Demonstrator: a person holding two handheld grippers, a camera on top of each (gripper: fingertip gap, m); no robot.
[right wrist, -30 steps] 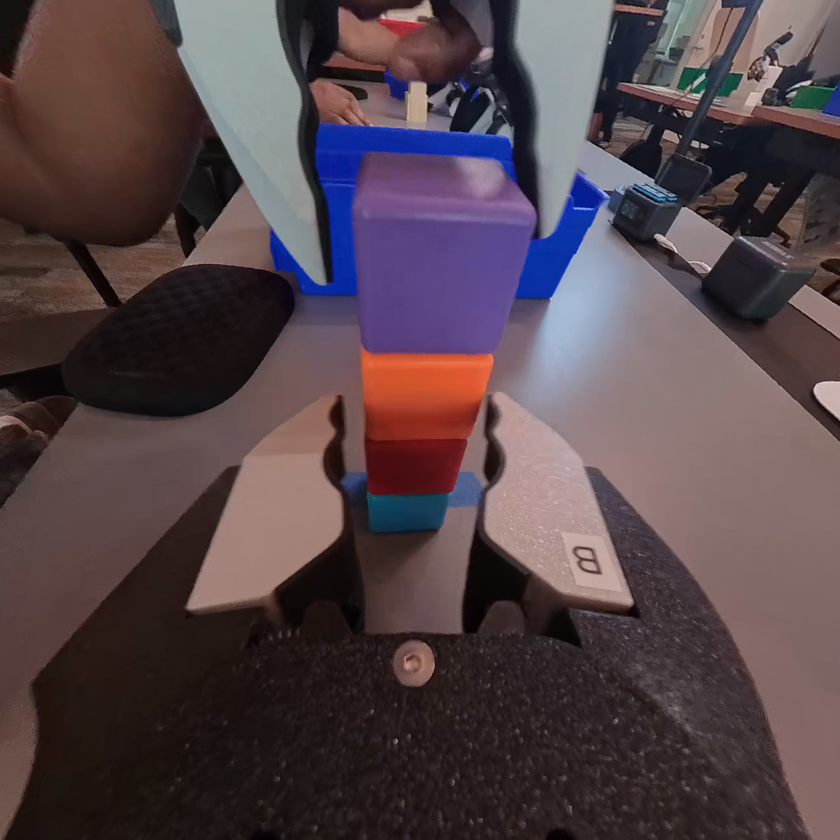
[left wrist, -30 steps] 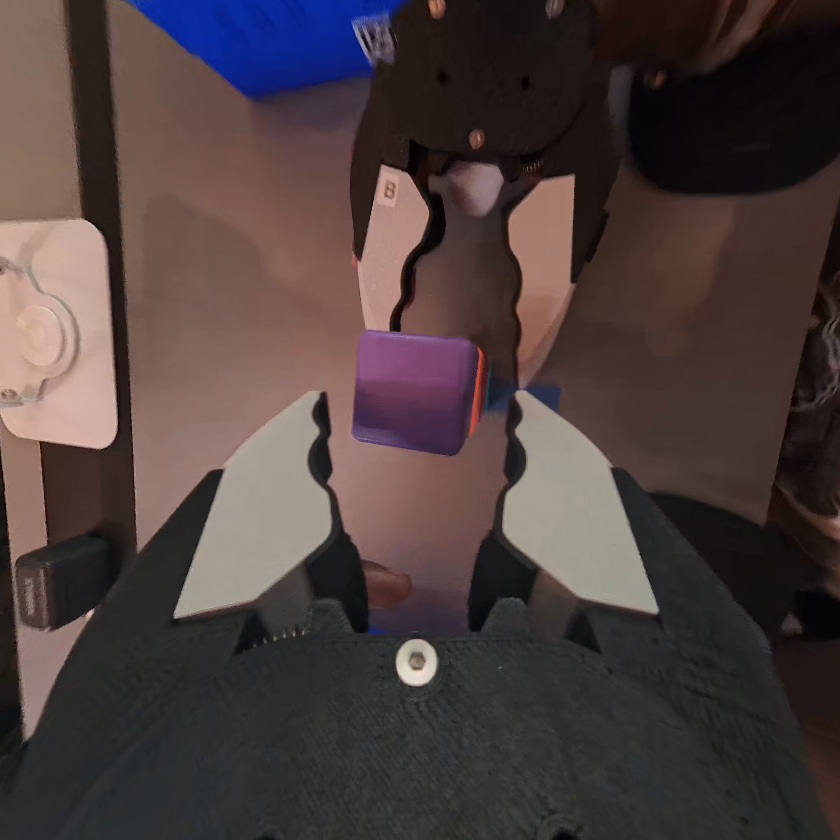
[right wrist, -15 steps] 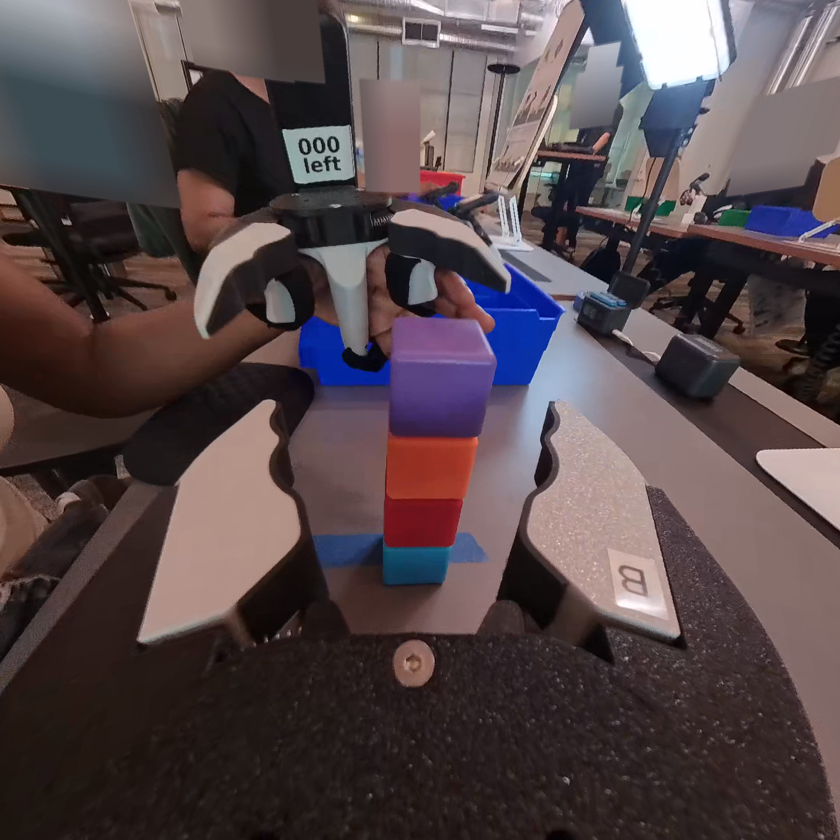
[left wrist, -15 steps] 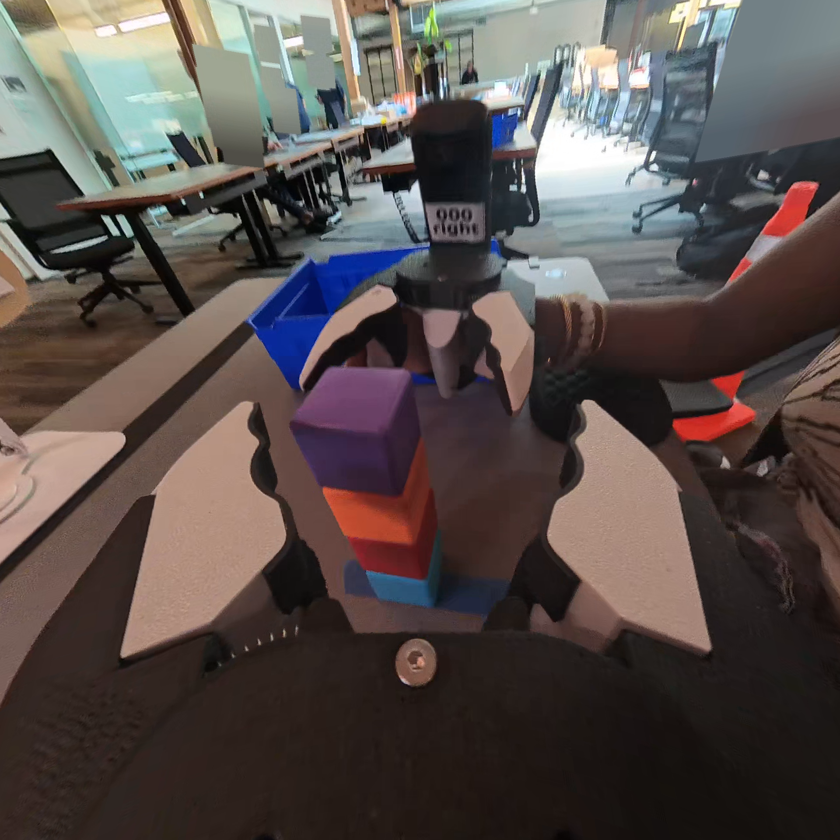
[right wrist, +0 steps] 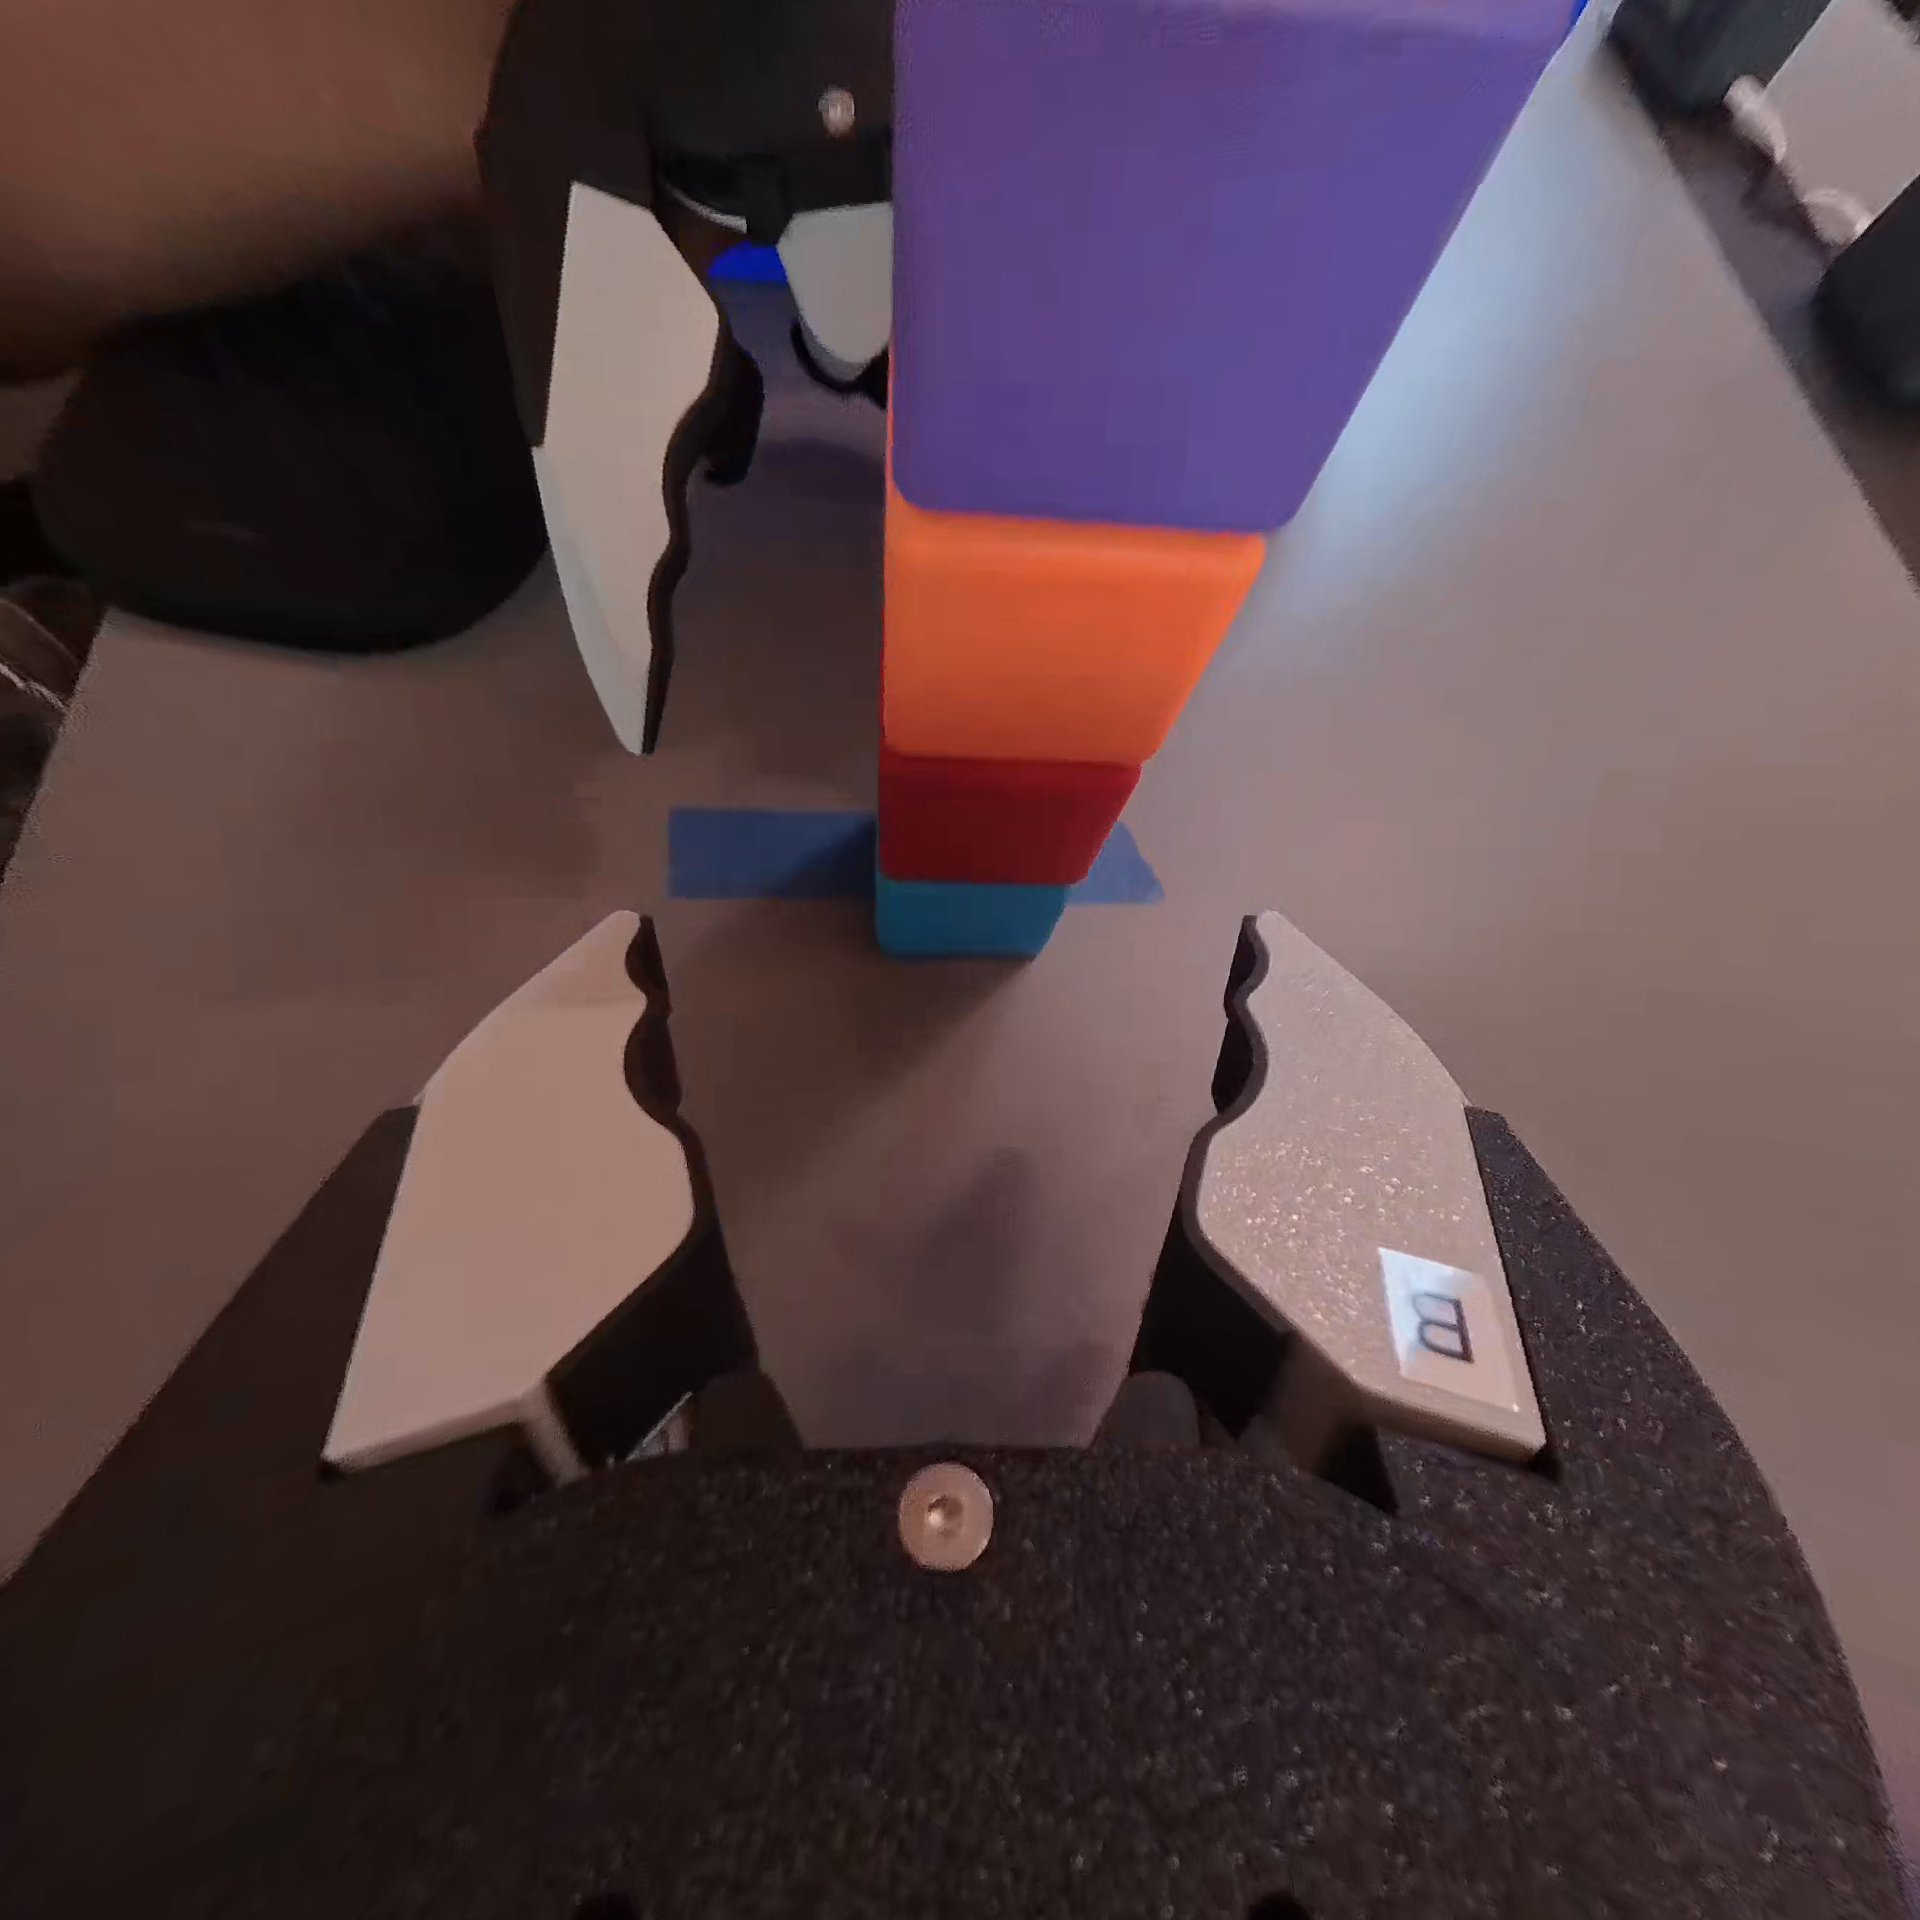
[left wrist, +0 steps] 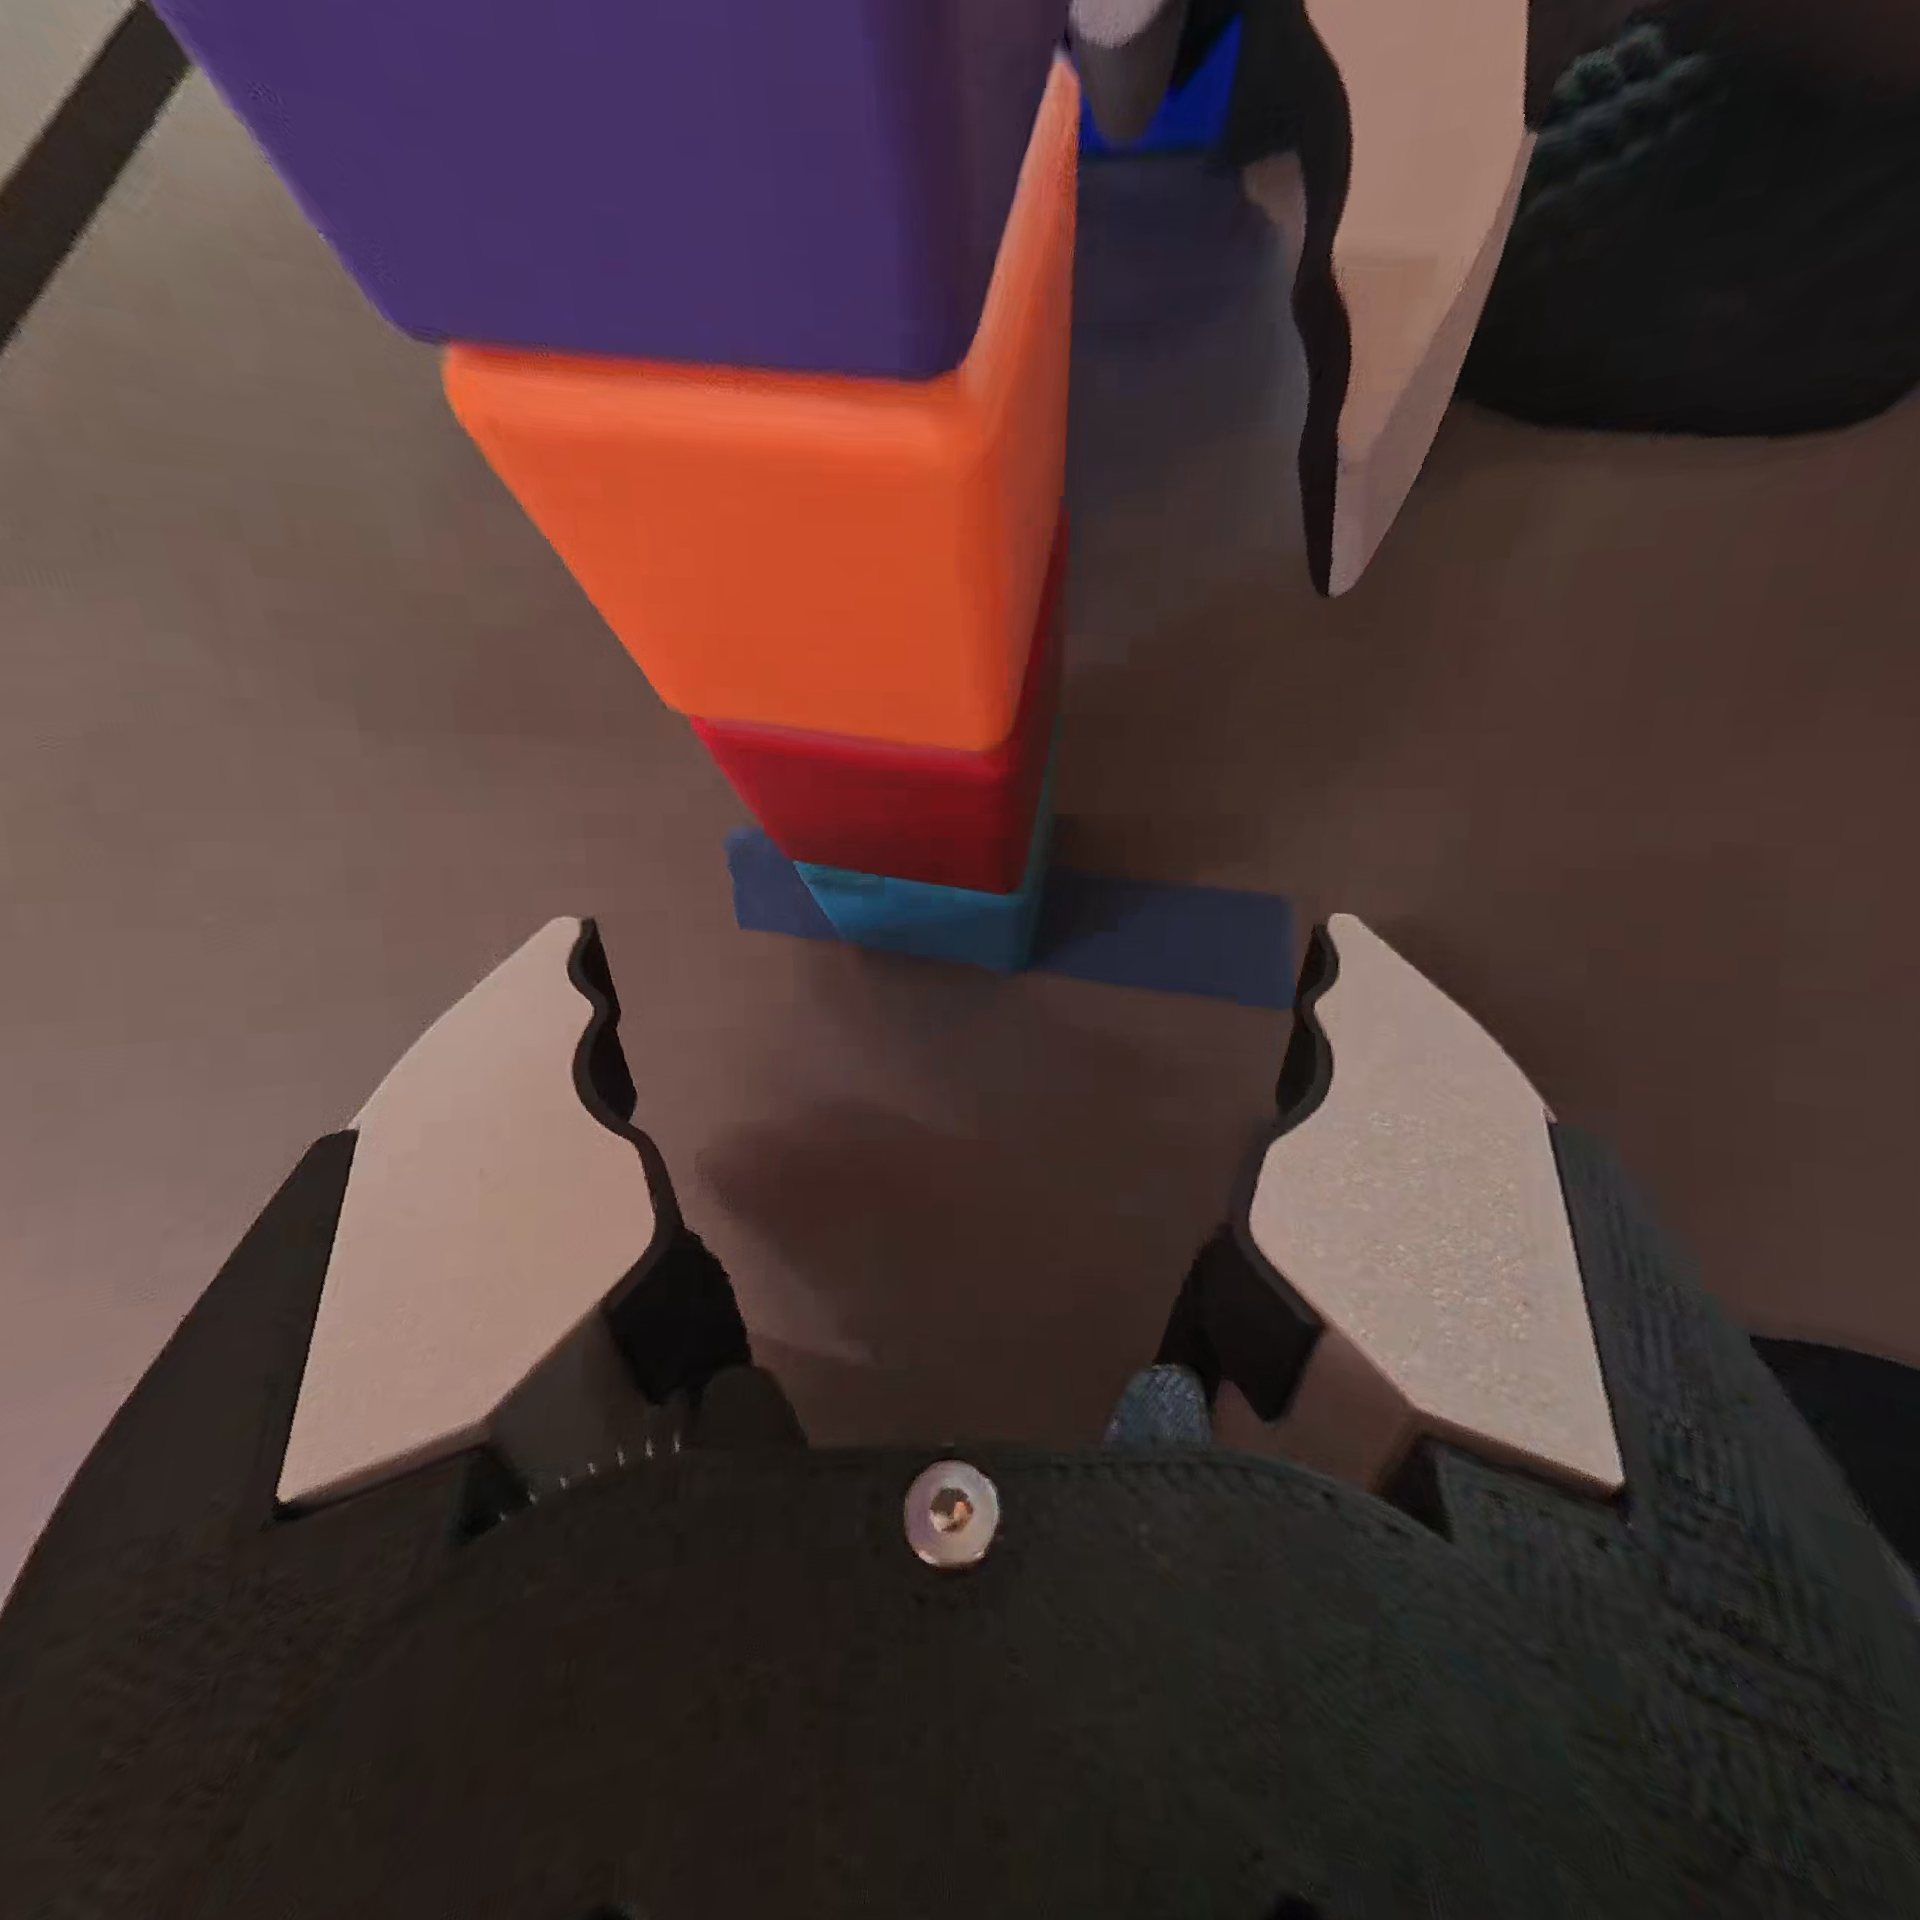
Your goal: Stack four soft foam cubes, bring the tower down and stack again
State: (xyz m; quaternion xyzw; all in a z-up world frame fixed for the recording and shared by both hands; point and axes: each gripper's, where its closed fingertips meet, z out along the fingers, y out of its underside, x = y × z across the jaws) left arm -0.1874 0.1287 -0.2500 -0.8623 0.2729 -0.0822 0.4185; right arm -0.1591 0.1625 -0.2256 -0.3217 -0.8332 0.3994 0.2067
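**Four-cube tower complete, both grippers held empty above it**

A full tower is seen on the grey table (right wrist: pixel 1507 790): a teal cube (right wrist: pixel 961 920) at the bottom, a red cube (right wrist: pixel 992 816) on it, an orange cube (right wrist: pixel 1049 634) above that, and a purple cube (right wrist: pixel 1143 260) on top. The teal cube is set on a strip of blue tape (right wrist: pixel 764 852), which is judged to mark the building spot. The cubes are stacked nearly flush, though in the left wrist view the purple cube (left wrist: pixel 644 166) appears shifted a little off the orange cube (left wrist: pixel 790 561) beneath; wide-angle distortion may account for part of that.

The left gripper (left wrist: pixel 951 961) is held with its fingers spread wide and nothing between them, pointed steeply down on the near side of the tower. The right gripper (right wrist: pixel 940 951) is likewise spread and empty, aimed down from the opposite side. Each gripper's finger is visible in the other's view, just beside the upper cubes but apart from them.

The stacking step is judged finished, and the tower is untouched by either tool. The high, downward stance on both sides is judged to suit the next step: bringing the tower down. Since foam is light and yielding, a slight sideways nudge at the purple cube would probably be enough, and scattered cubes may roll toward the black padded object (right wrist: pixel 281 488) at the table's edge.
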